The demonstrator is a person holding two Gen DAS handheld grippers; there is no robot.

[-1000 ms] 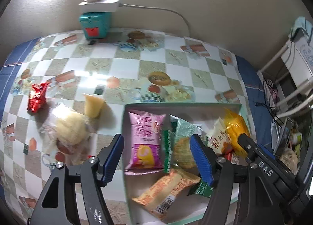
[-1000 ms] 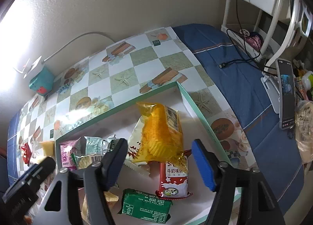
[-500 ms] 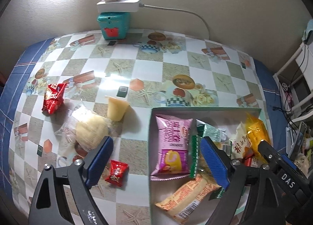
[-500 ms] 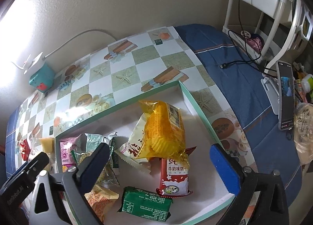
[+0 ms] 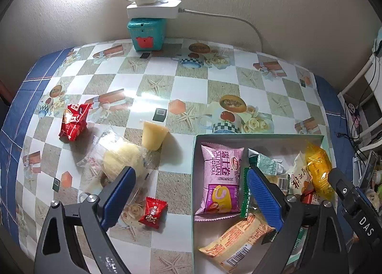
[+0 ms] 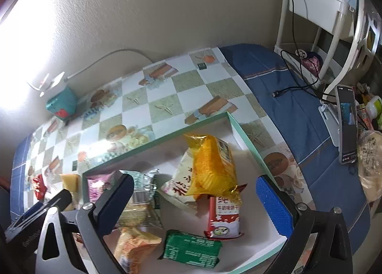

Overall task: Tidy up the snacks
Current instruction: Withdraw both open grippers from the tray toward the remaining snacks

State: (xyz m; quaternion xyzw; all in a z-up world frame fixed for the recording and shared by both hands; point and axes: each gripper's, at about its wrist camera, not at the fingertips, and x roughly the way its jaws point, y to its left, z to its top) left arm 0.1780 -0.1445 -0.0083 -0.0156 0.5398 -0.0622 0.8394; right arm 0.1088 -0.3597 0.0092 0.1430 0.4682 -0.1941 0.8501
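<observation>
Red foil candy packet on checkered counter, between left gripper fingers, wide open, empty; right gripper likewise open, empty.

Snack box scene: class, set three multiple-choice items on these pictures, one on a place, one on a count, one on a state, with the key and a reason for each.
1. Where does the pink snack pack lie?
A. inside the box
B. on the tablecloth beside the box
C. on the teal tin

2. How many red-wrapped snacks lie on the tablecloth outside the box?
A. none
B. two
C. four

3. How are the jaws of the left hand-held gripper?
A. shut on the pink pack
B. shut on nothing
C. open, holding nothing

Key:
1 A, it rests within the green rim, at the box's left side.
2 B, the larger red packet and the small red candy are the only ones.
3 C, the blue pads stand wide apart with nothing between them.
</observation>
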